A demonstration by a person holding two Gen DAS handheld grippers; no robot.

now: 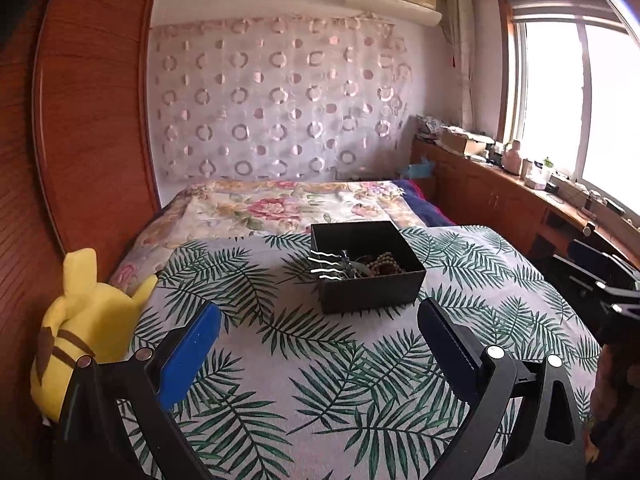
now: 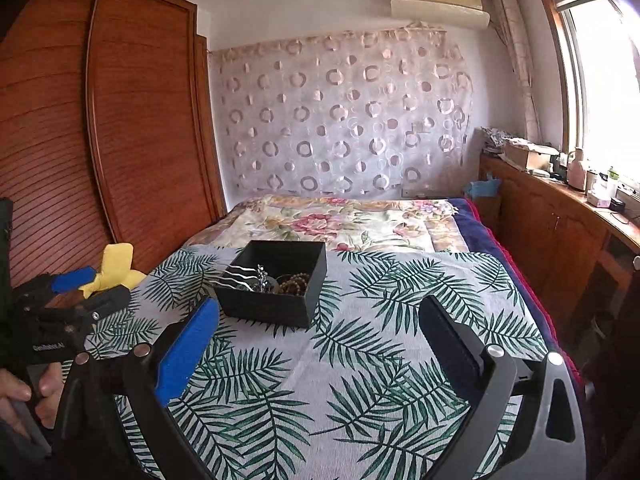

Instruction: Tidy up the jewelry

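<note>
A black open box (image 1: 370, 292) stands on the leaf-print cloth (image 1: 320, 380) on the bed. It holds wavy silver hairpins (image 1: 326, 268), a brown bead bracelet (image 1: 386, 266) and other small jewelry. My left gripper (image 1: 320, 316) is open and empty, just short of the box's near wall. In the right wrist view the box (image 2: 272, 308) sits ahead and to the left, with the hairpins (image 2: 236, 276) and the beads (image 2: 296, 282) inside. My right gripper (image 2: 320, 316) is open and empty, near the box's right corner. The left gripper (image 2: 84, 288) also shows at the far left, open.
A yellow plush toy (image 1: 76, 332) lies at the left edge of the bed against the wooden wardrobe (image 1: 80, 120). A floral blanket (image 1: 280, 208) covers the far half of the bed. A wooden cabinet (image 2: 560, 224) with clutter runs along the right under the window.
</note>
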